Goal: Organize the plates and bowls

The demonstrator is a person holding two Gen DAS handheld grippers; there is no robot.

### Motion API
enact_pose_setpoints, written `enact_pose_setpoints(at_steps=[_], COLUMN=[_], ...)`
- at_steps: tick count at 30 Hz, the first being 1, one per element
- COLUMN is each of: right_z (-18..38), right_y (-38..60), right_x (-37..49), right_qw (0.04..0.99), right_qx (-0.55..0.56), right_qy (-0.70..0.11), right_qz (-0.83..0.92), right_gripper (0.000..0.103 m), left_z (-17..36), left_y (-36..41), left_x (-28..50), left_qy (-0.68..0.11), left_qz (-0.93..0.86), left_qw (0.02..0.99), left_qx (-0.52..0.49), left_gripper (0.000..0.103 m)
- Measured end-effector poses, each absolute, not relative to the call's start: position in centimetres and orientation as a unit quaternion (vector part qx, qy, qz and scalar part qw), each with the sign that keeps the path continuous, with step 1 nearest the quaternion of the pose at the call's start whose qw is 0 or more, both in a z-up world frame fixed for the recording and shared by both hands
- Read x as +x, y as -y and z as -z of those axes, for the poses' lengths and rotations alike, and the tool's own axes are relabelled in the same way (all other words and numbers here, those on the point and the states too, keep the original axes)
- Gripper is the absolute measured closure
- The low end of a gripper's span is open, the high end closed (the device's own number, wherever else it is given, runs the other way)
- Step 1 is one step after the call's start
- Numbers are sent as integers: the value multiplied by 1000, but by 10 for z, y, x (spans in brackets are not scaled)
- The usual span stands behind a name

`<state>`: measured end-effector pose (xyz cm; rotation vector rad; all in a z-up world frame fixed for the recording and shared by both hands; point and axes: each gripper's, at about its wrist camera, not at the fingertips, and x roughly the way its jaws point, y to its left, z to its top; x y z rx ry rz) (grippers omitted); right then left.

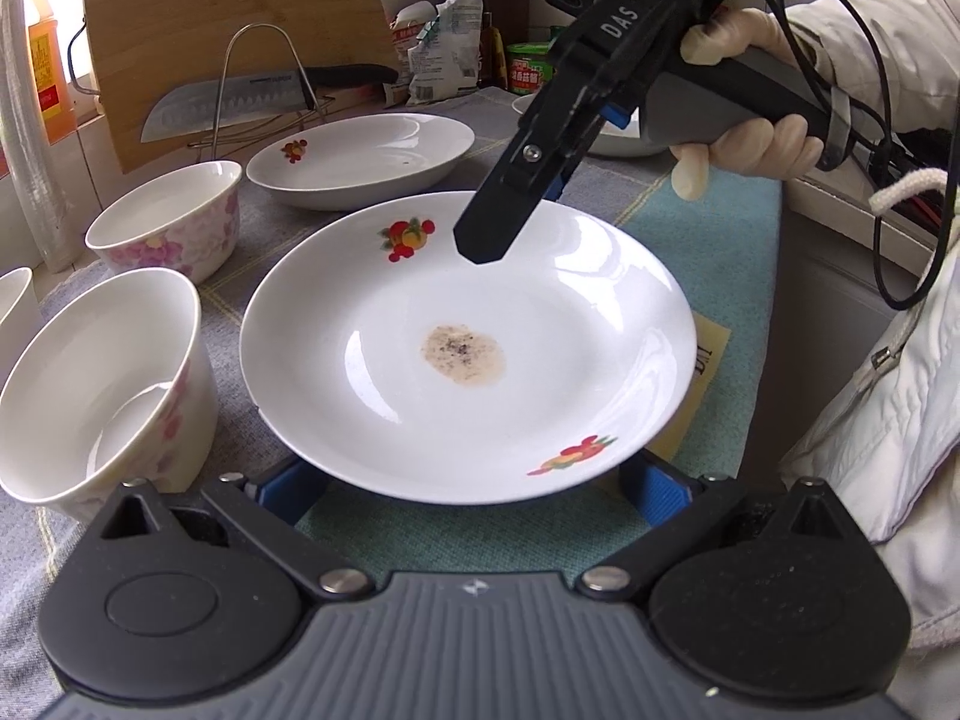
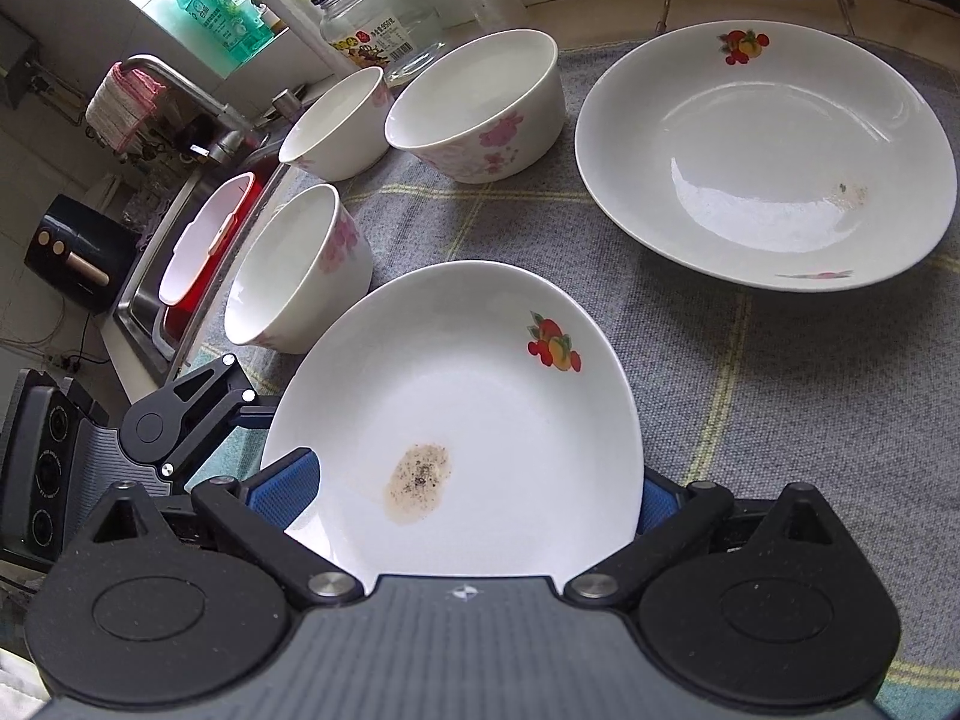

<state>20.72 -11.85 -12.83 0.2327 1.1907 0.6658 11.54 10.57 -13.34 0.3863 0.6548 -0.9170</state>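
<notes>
The grey checked table mat carries everything, with a teal cloth laid over it at the near right. Largest of the crockery is the far white plate with a fruit decal, resting on the mat well apart from both tools. Nearer lies the stained plate, white with fruit decals and a brown speckled patch at its middle. The left gripper sits at this plate's near edge with its blue-padded fingers spread wide, one on each side of the rim, the plate passing over them; I cannot tell whether they touch it. The right gripper, held in a gloved hand, points down over the plate's far rim, and from the left wrist view its jaws look nearly together. The right wrist view disagrees usefully: there the plate runs between the right gripper's blue fingers, which stand apart on either side of it, so its true grip stays unclear.

Left of the plate stand three floral bowls, one of them just beside its rim. Only the right wrist view shows the sink and glass jar; only the left shows the bamboo cutting board and knife.
</notes>
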Motion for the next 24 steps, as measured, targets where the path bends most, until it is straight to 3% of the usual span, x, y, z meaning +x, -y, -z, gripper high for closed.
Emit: enact_pose_setpoints(at_steps=[24], right_z=[125], right_y=[120], right_x=[216], right_qw=[762], right_qx=[108], right_qy=[-565], right_qz=[-297], right_gripper=[6], left_z=[129], left_y=[-105], left_x=[118], left_qy=[-307], left_qz=[430], left_qw=[827], left_qx=[192], left_gripper=[2])
